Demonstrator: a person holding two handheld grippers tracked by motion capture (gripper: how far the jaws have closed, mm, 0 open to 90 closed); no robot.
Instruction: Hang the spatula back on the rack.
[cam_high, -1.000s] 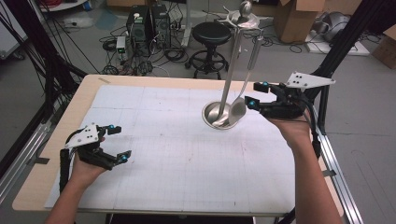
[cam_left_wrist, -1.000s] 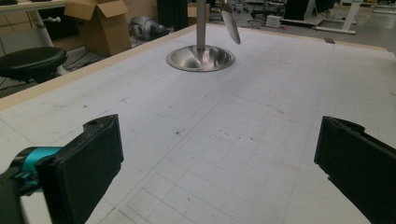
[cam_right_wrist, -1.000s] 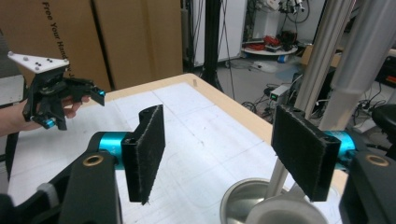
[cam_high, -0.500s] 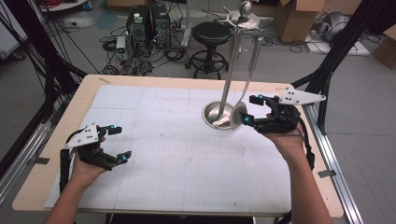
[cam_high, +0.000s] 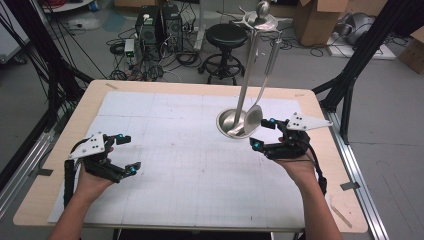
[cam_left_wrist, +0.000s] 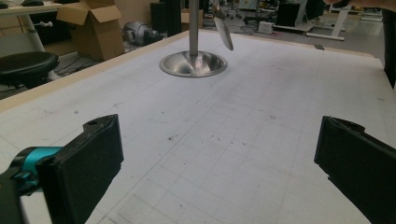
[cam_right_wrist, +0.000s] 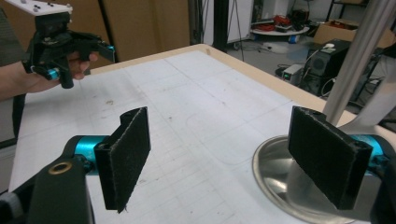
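A steel stand (cam_high: 227, 125) with a round dished base and a tall pole stands on the table's right half. A ladle (cam_high: 253, 120) hangs from the stand's top ring, its bowl low beside the base. My right gripper (cam_high: 263, 133) is open just in front of the base and holds nothing. In the right gripper view its pads (cam_right_wrist: 128, 151) frame bare mat, and the base (cam_right_wrist: 273, 170) lies behind the right pad. My left gripper (cam_high: 129, 153) rests open at the near left. The left gripper view has the stand base (cam_left_wrist: 193, 64) and the ladle bowl (cam_left_wrist: 223, 29) far ahead.
A white gridded mat (cam_high: 185, 165) covers most of the wooden table (cam_high: 50, 200). A black stool (cam_high: 227, 37), computer boxes (cam_high: 155, 25) and cables stand on the floor beyond the far edge. Black frame legs (cam_high: 350, 85) rise at the right.
My right gripper has drawn back from the ladle toward the person and now sits lower, in front of the base. The left gripper has hardly moved.
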